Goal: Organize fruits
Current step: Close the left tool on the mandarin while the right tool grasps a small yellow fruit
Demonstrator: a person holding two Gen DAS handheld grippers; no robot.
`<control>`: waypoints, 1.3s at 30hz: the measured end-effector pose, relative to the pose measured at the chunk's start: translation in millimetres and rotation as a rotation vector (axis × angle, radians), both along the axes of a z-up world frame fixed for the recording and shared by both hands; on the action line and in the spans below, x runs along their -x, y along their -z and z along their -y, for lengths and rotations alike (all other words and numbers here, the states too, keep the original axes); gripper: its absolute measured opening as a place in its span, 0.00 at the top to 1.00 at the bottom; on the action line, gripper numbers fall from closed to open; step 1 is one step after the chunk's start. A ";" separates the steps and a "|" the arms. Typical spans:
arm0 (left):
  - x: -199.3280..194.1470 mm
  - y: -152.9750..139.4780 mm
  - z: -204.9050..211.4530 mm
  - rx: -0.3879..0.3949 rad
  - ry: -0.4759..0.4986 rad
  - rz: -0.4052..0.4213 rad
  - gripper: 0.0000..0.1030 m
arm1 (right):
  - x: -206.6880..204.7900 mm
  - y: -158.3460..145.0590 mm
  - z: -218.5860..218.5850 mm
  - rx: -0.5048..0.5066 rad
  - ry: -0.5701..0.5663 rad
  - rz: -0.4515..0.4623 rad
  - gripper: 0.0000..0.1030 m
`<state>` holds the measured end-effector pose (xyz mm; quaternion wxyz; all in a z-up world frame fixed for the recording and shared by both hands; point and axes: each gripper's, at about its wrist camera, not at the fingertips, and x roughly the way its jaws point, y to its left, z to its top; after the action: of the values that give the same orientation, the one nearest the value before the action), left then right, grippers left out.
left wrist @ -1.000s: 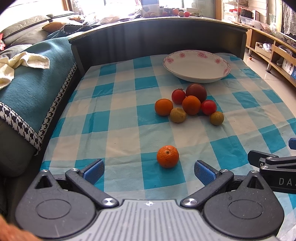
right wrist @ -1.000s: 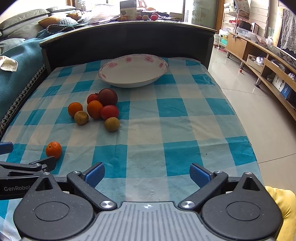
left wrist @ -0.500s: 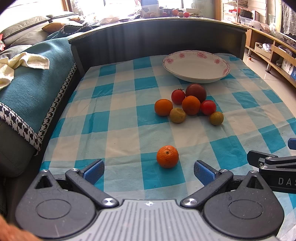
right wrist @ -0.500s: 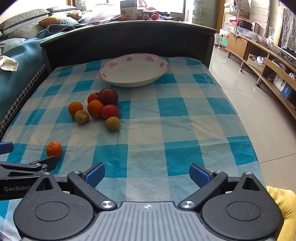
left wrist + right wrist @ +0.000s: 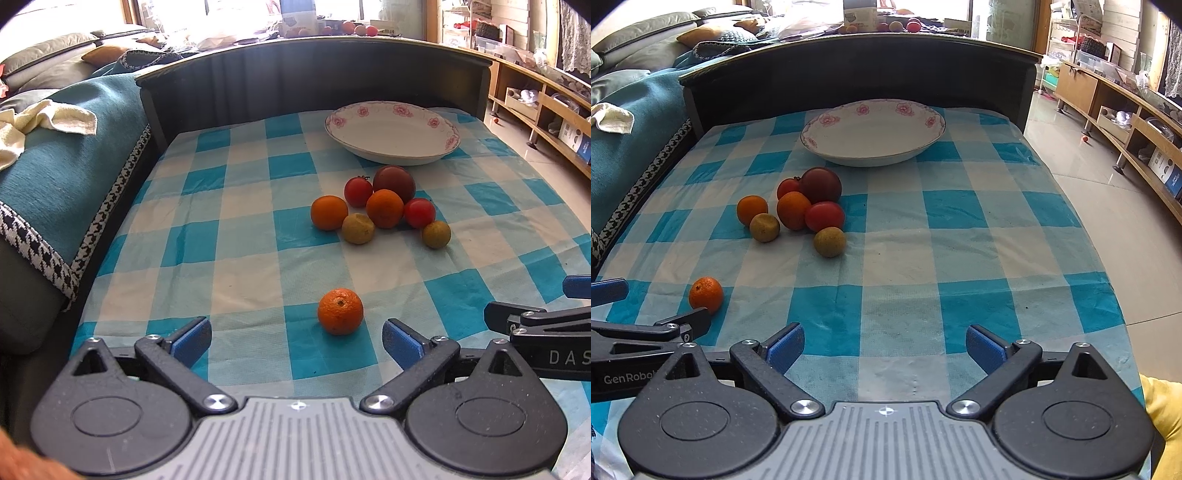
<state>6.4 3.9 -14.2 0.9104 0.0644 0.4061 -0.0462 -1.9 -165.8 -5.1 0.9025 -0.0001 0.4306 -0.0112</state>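
- Fruits [image 5: 380,206] are sitting in a tight cluster near the middle of the table [image 5: 240,273], toward its far edge: oranges, red tomatoes, a dark round fruit and two dull yellow-green ones.
- One lone orange [image 5: 340,311] is lying apart from the cluster, near the front edge.
- A flowered white plate [image 5: 873,133] is resting empty by the far edge, just behind the cluster.
- The left hand-held gripper [image 5: 297,338] is hovering with its jaws spread wide, the lone orange just ahead between its blue pads [image 5: 192,338].
- The right hand-held gripper [image 5: 884,343] is likewise gaping over bare checked cloth at the front edge.
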 end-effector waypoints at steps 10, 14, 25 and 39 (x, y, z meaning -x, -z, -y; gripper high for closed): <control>-9.2 6.4 6.2 -0.016 0.028 0.006 0.07 | -13.3 4.2 5.0 -0.007 -0.004 -0.002 0.15; -12.0 9.1 7.9 -0.023 0.034 0.004 0.19 | -20.5 4.0 6.2 -0.010 -0.025 0.012 0.18; -20.4 13.3 7.2 0.017 0.049 -0.016 0.44 | -53.7 5.5 -2.6 -0.042 -0.120 0.040 0.38; -15.8 16.6 7.0 0.014 0.082 0.020 0.47 | -70.5 15.9 -16.7 -0.032 -0.215 0.047 0.73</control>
<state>22.1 -3.1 -30.7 0.9121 0.0752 0.3937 -0.0856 68.5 -149.0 -20.9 0.9081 -0.0315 0.4072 0.0927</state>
